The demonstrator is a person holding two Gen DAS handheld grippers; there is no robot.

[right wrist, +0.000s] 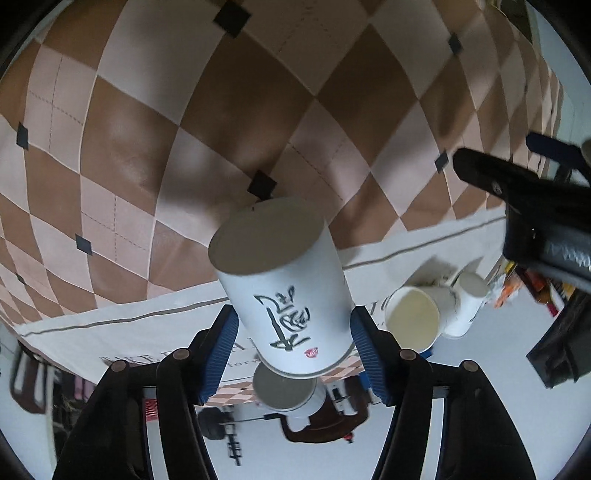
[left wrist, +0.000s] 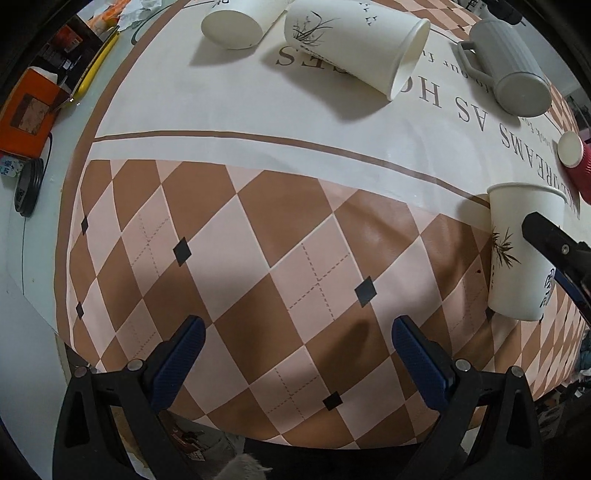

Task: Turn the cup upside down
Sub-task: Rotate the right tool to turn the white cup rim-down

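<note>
My right gripper [right wrist: 291, 325] is shut on a white paper cup [right wrist: 284, 291] with black calligraphy, held by its sides above the checkered mat; the view is rolled over and the cup's flat base points toward the mat. The same cup [left wrist: 524, 254] shows at the right of the left wrist view, wide rim uppermost, with a black finger [left wrist: 550, 236] of the right gripper across it. My left gripper [left wrist: 295, 350] is open and empty over the brown and pink diamonds near the table's front edge.
A large white cup [left wrist: 354, 48] lies on its side at the back, a smaller white cup [left wrist: 236, 26] to its left. A grey ribbed mug [left wrist: 509, 66] lies at the back right, a red cup [left wrist: 576, 162] near it. An orange box [left wrist: 29, 110] sits far left.
</note>
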